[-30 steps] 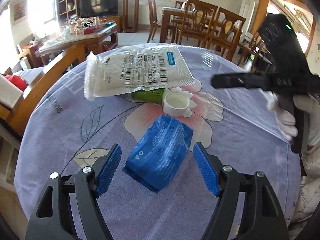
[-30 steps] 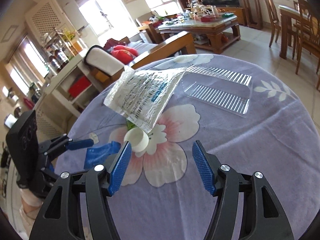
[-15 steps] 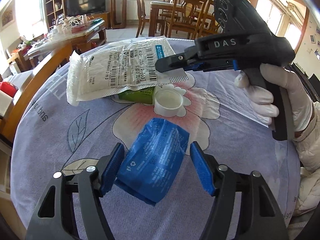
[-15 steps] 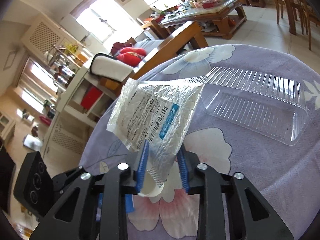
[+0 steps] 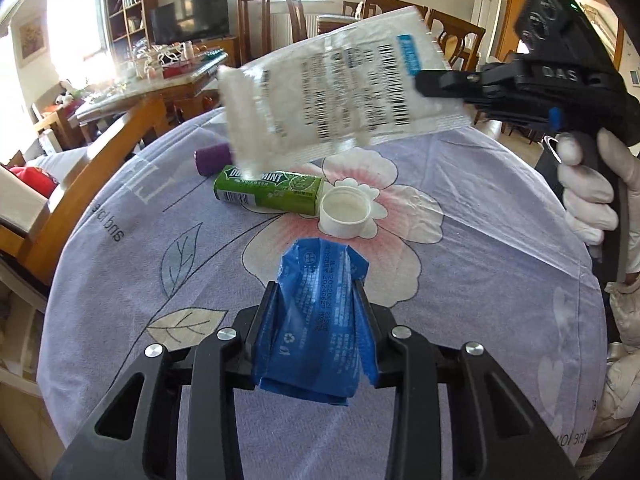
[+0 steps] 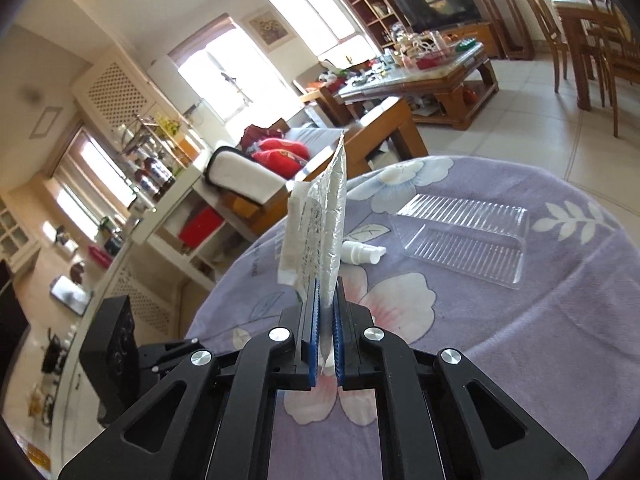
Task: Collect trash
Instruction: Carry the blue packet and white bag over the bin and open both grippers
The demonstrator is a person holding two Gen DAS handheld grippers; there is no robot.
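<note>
My left tongs [image 5: 316, 312] pinch the soft blue wrapper [image 5: 316, 320]; right tongs [image 6: 325, 320] clamp the limp white pouch [image 5: 336, 88] by its edge.

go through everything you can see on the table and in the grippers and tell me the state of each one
left gripper: shut on the blue wrapper.
blue wrapper: crumpled, pinched between the fingers.
right gripper: shut on the white pouch.
white pouch: lifted clear of the table.
green gum pack: lying on its side.
white cap: open side up.
purple tube: lying down.
clear tray: lying flat.
white spray bottle: lying down.
</note>
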